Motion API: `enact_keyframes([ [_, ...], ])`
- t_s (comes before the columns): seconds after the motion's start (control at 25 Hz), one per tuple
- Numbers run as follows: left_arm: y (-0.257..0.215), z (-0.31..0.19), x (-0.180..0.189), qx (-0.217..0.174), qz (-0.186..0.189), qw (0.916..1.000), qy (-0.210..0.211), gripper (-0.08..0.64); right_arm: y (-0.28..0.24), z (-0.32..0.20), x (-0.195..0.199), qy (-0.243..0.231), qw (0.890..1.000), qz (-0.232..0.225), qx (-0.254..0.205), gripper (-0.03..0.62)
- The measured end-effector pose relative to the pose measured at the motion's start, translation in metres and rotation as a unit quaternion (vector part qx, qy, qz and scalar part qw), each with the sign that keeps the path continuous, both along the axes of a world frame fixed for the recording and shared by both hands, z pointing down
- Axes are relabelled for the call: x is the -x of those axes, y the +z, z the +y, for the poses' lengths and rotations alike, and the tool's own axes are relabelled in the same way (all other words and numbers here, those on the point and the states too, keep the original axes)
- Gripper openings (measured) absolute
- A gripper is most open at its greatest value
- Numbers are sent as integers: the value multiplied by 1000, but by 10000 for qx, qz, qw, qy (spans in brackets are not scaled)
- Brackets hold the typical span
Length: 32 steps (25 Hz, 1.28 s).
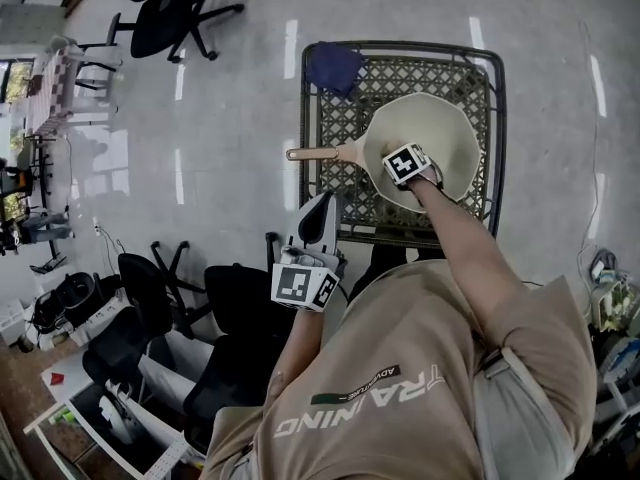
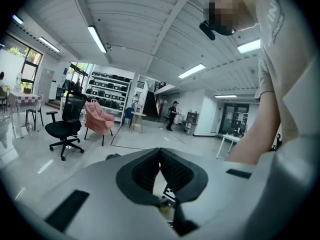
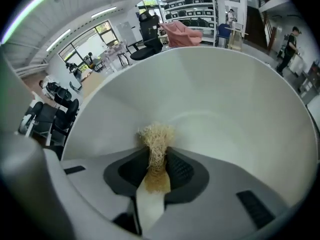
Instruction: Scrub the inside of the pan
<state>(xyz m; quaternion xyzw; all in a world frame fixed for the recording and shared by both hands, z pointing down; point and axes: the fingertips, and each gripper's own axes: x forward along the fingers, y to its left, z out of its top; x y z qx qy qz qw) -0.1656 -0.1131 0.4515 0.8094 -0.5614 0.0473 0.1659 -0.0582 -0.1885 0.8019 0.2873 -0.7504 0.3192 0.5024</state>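
While my right claw [image 3: 159,156] clamps straw scrubber [image 3: 156,136] at inner wall of pan [image 3: 225,94], scrubbing seems under way, end not judgeable: inside pale, no grime visible. Pan sits on lattice surface [image 1: 345,118]. My left claw [image 2: 160,169] clenched, empty, off pan, near my body.

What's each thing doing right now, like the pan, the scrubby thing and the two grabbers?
Pan: upright on the mesh table, handle pointing left in the head view.
Scrubber: pinched in the right gripper, frayed end inside the pan.
Right gripper: shut on the scrubber.
Left gripper: shut, nothing in it.
Blue cloth: crumpled at the table's corner.
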Motion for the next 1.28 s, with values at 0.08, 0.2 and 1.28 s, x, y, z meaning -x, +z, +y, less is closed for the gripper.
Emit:
enact_keyframes([
  [0.08, 0, -1, 3, -53, 38, 10000, -36, 18, 2, -5, -15, 40, 9999, 95, -48, 109],
  [0.2, -1, -1, 2, -103, 99, 9999, 10, 18, -1, -20, -43, 355, 9986, 320, -212, 109],
  [1.28, 10, 11, 15, -205, 64, 9997, 128, 18, 7, 43, -24, -645, 9946, 736, 336, 106],
])
